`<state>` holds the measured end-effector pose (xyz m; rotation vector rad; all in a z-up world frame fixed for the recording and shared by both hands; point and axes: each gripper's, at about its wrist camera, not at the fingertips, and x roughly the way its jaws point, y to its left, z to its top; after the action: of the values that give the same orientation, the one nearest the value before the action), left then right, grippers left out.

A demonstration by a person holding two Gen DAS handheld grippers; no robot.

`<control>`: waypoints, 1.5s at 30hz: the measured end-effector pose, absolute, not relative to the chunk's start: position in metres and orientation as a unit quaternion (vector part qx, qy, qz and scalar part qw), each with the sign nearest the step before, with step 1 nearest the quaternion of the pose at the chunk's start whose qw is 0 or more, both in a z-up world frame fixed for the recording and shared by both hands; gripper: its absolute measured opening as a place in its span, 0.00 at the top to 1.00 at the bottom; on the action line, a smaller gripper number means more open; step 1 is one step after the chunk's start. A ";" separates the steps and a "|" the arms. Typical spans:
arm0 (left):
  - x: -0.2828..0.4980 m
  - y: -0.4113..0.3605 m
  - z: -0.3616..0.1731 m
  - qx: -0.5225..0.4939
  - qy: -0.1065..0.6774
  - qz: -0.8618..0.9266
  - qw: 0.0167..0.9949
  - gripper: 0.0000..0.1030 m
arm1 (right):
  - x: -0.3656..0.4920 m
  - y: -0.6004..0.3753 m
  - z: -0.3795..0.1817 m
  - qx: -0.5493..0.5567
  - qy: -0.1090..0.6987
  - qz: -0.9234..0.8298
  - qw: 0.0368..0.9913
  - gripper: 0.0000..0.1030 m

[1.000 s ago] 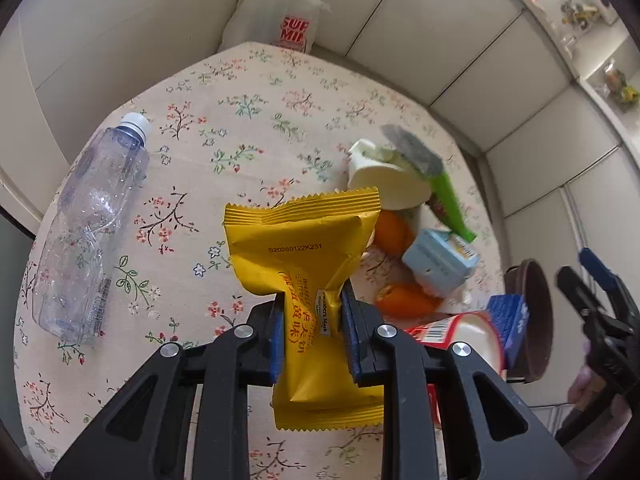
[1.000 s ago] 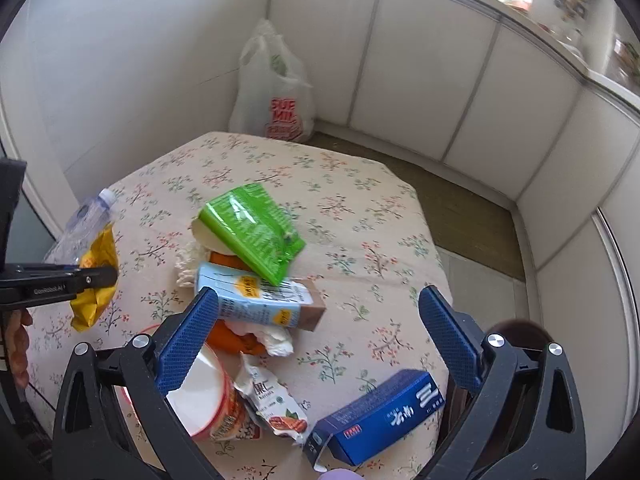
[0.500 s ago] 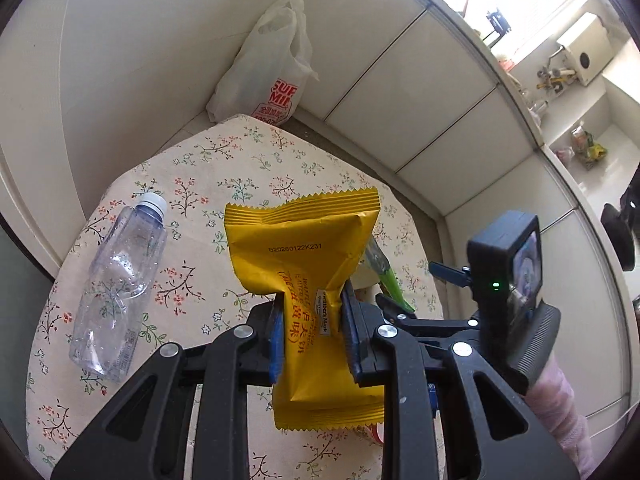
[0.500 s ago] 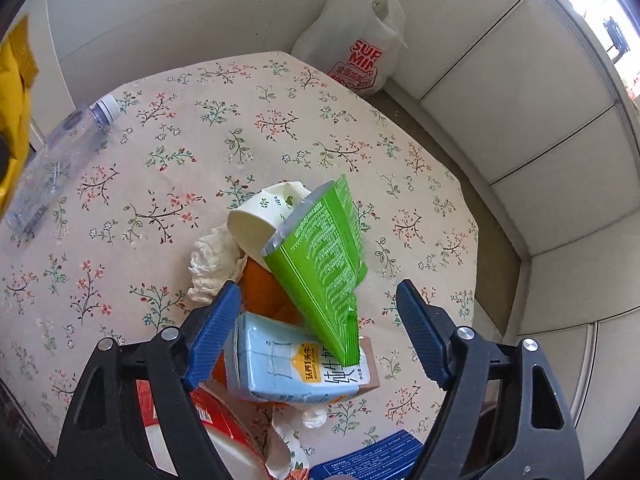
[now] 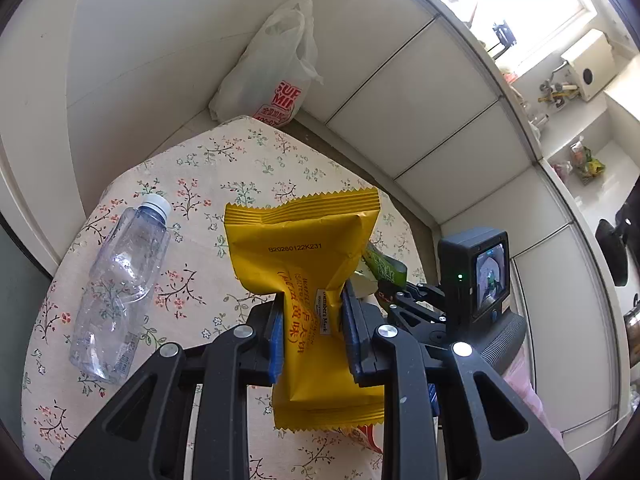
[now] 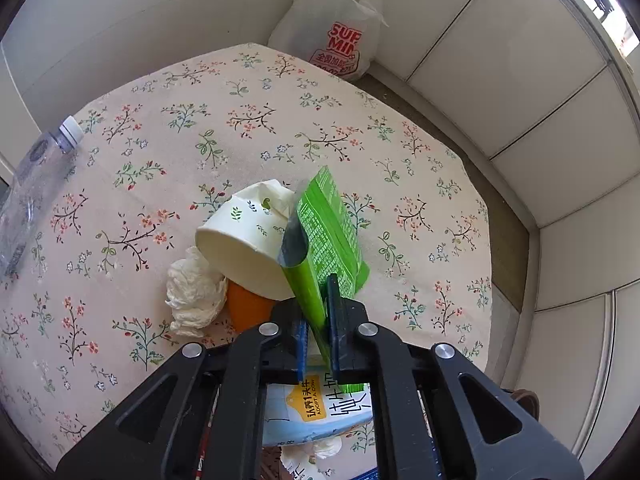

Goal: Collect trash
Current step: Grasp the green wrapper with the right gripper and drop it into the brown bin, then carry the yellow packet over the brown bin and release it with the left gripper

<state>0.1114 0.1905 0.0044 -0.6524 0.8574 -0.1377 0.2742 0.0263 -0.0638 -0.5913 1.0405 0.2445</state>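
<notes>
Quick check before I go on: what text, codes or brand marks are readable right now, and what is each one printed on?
"B20260122K231": yellow wrapper in the left gripper.
"Member's Mark": same wrapper; its Chinese lettering is too distorted to quote.
"SUP MIN", cut off: white plastic bag; the smaller line beneath is unreadable.
"ADOPT A COW": milk carton.
Green wrapper in the right gripper: print too small.

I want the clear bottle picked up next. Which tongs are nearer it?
Left. The left tongs hover just beside the bottle; the right tongs are over the trash pile, further off.
</notes>
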 end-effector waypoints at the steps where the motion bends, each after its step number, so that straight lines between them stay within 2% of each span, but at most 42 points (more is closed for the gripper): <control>1: 0.112 0.191 0.004 -0.310 0.408 -0.065 0.856 0.76 | 0.275 0.023 -0.061 -0.267 0.486 0.113 0.825 0.95; 7: 0.112 0.186 0.005 -0.304 0.408 -0.066 0.858 0.76 | 0.272 -0.007 -0.035 -0.197 0.461 0.093 0.860 0.97; 22: 0.111 0.160 0.007 -0.282 0.405 -0.082 0.866 0.76 | 0.217 -0.154 0.056 -0.064 0.322 -0.043 0.944 0.97; 29: 0.111 0.144 0.006 -0.272 0.408 -0.091 0.867 0.76 | 0.177 -0.232 0.063 -0.023 0.281 -0.146 0.948 0.95; 36: 0.110 0.124 0.007 -0.254 0.405 -0.100 0.873 0.76 | 0.148 -0.297 0.040 0.033 0.291 -0.247 0.924 0.89; 38: 0.109 0.116 0.007 -0.248 0.403 -0.103 0.875 0.76 | 0.140 -0.309 0.033 0.041 0.294 -0.267 0.917 0.81; 40: 0.108 0.107 0.008 -0.244 0.400 -0.109 0.877 0.76 | 0.132 -0.317 0.029 0.046 0.292 -0.289 0.911 0.54; 43: 0.107 0.091 0.014 -0.240 0.390 -0.123 0.880 0.76 | 0.112 -0.327 0.028 0.056 0.267 -0.315 0.909 0.29; 45: 0.105 0.076 0.019 -0.236 0.381 -0.136 0.884 0.76 | 0.099 -0.333 0.028 0.064 0.250 -0.321 0.911 0.18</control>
<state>0.1051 0.0764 0.0195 -0.4913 0.7928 -0.2826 0.0986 -0.3327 0.0277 0.1311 0.5158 -0.6611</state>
